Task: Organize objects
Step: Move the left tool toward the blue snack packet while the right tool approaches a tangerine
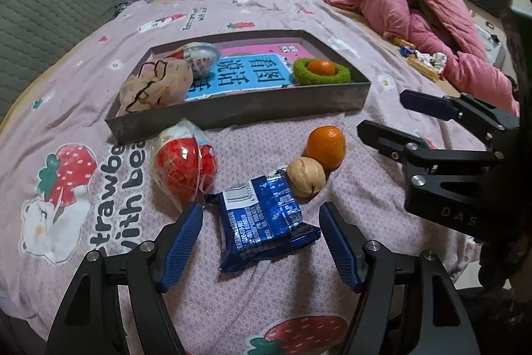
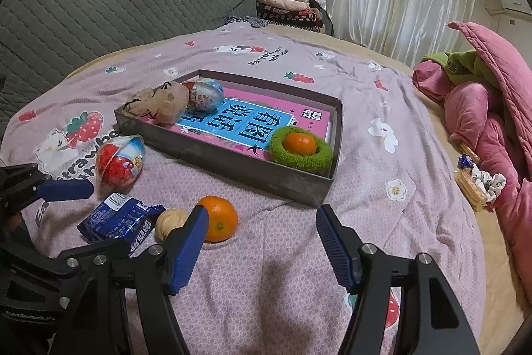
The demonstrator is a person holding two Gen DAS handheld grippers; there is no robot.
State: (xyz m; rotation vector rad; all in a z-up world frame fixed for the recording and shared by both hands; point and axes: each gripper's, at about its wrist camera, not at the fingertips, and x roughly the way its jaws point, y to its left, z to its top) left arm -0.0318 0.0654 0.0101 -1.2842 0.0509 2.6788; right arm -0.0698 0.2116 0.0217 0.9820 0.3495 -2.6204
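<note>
- Left wrist view: your left tongs (image 1: 261, 242) stand wide open and empty, one blue pad on each side of the blue snack packet (image 1: 266, 220), which lies flat on the bedspread (image 1: 99, 62) on the near side of the grey tray (image 1: 232, 113).
- Past the packet toward the tray sit a walnut (image 1: 306, 177) touching a loose orange (image 1: 326, 147), with a red wrapped egg toy (image 1: 181, 160) just left of the packet (its wrapper nearly meets the left pad).
- The likely trouble here, as I judge it: the foil is slick and puffy, so closing near an edge could squirt it out, or the left pad could snag the egg's wrapper and drag it along.
- Right wrist view: your right tongs (image 2: 261, 247) are also open and hold nothing; their left pad overlaps the loose orange in the picture, though I cannot tell if it touches.
- The tray already holds a book, a pouch, another egg and an orange in a green ring (image 2: 301, 152).
- A careless sweep could roll the orange or walnut away from the tray across the soft bedspread.
</note>
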